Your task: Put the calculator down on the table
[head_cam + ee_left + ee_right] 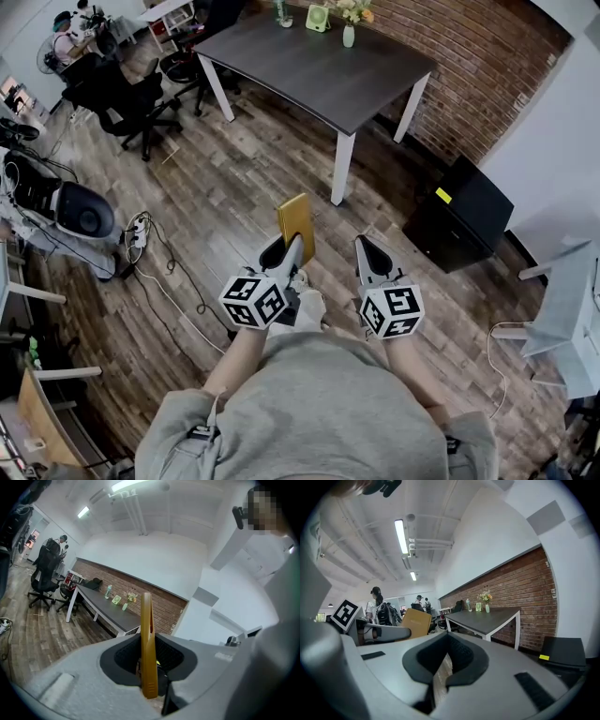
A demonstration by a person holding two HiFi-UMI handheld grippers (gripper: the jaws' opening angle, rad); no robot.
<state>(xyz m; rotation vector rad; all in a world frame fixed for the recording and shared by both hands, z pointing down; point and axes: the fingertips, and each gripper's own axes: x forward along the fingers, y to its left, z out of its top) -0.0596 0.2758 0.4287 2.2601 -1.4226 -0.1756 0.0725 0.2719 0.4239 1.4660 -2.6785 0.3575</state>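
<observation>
A flat mustard-yellow calculator (296,225) stands on edge between the jaws of my left gripper (291,248), which is shut on its lower end. In the left gripper view the calculator (148,658) rises edge-on from my left gripper (149,667), and in the right gripper view the calculator (416,622) shows at the left. My right gripper (367,248) is beside it, shut with nothing in it (446,641). Both are held above the wood floor, well short of the dark table (319,66) ahead, which the left gripper view (101,603) and the right gripper view (487,619) also show.
On the table's far end stand a vase of flowers (349,28) and a small green item (318,17). Black office chairs (131,94) are at its left, a black cabinet (459,216) by the brick wall at right. Cables (159,272) lie on the floor at left.
</observation>
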